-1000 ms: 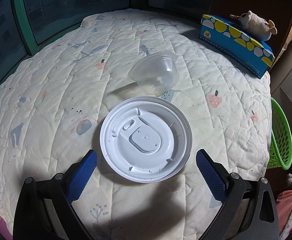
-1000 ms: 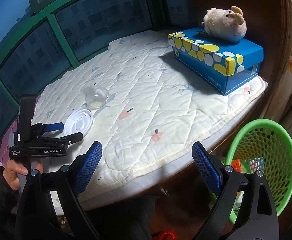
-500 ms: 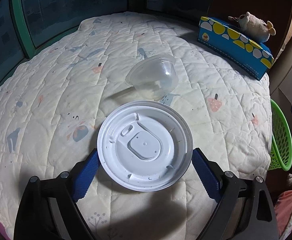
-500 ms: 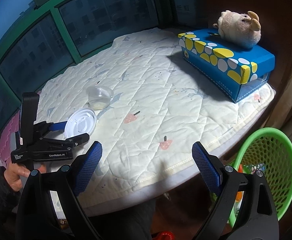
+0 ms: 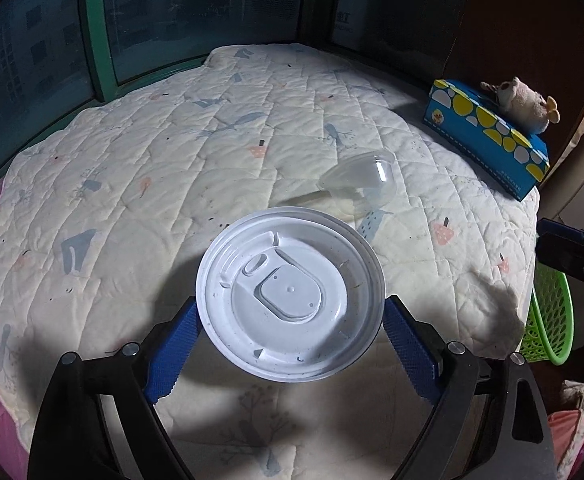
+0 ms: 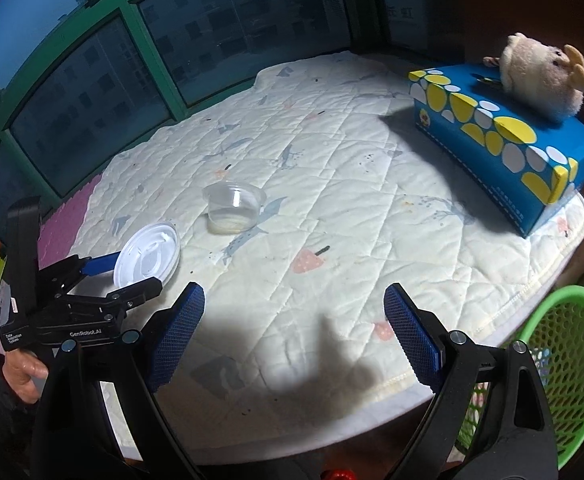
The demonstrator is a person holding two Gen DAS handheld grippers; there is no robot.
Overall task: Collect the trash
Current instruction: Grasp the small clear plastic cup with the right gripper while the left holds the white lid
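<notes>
Closing my left gripper (image 5: 290,334) onto the white lid (image 5: 290,300), now apparently lifted (shadow beneath) between both pads; right gripper (image 6: 294,332) gapes wide, empty.

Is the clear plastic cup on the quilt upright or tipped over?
Upright. In the right wrist view the clear cup stands on its base on the quilt, rim up, with pale residue at the bottom.

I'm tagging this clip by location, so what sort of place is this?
Probably a home bay-window seat: a quilted mat lies below curved green-framed windows, with a plush toy on a tissue box.
</notes>
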